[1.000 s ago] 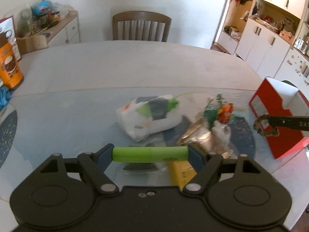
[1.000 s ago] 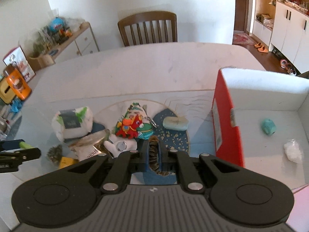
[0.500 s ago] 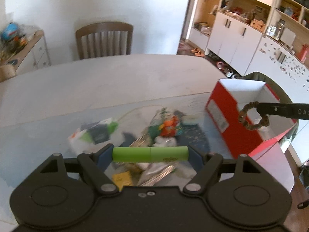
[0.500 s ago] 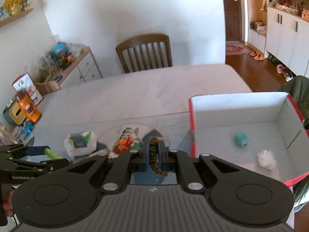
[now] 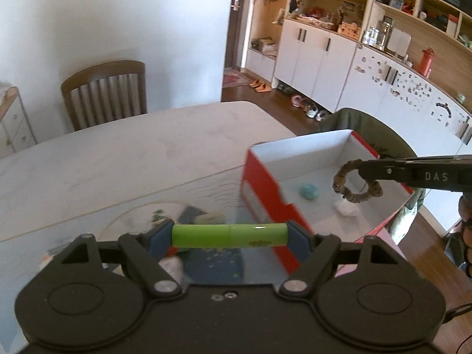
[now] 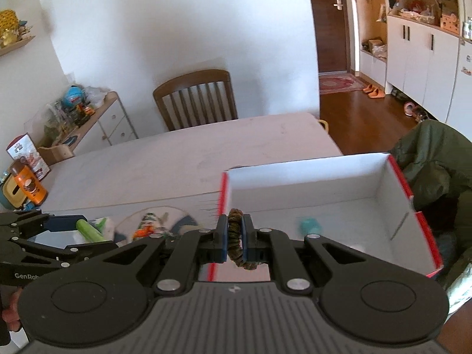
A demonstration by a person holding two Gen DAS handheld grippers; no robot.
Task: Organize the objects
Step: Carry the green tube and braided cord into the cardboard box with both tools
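- Green tube: lies crosswise between the pads of the left tongs, pinched end to end, held above the surface, just left of the red box. In the right wrist view the same tube shows at the near left, sticking out of those tongs.
- Brown braided ring: clamped edge-on in the right tongs, pads pressed tight on both sides of it. In the left wrist view the ring hangs from the tong tips over the box interior.
- Red box, white inside: open top, standing at the right end of the surface. On its floor a small teal object and, just right and nearer, a white crumpled bit; the two are apart.
- Pile left of the box: blurred. A colourful toy and a white packet with green print can be made out on a dark blue speckled mat. The rest is too smeared to tell.
- Far edge of surface: wooden chair, slatted back, pushed in.
- Far left: orange container at the surface corner; low white cabinet with clutter on top.
- Right of the box: dark green garment heaped just beside it.
- Far right wall: white cupboards, shoes on the floor below.
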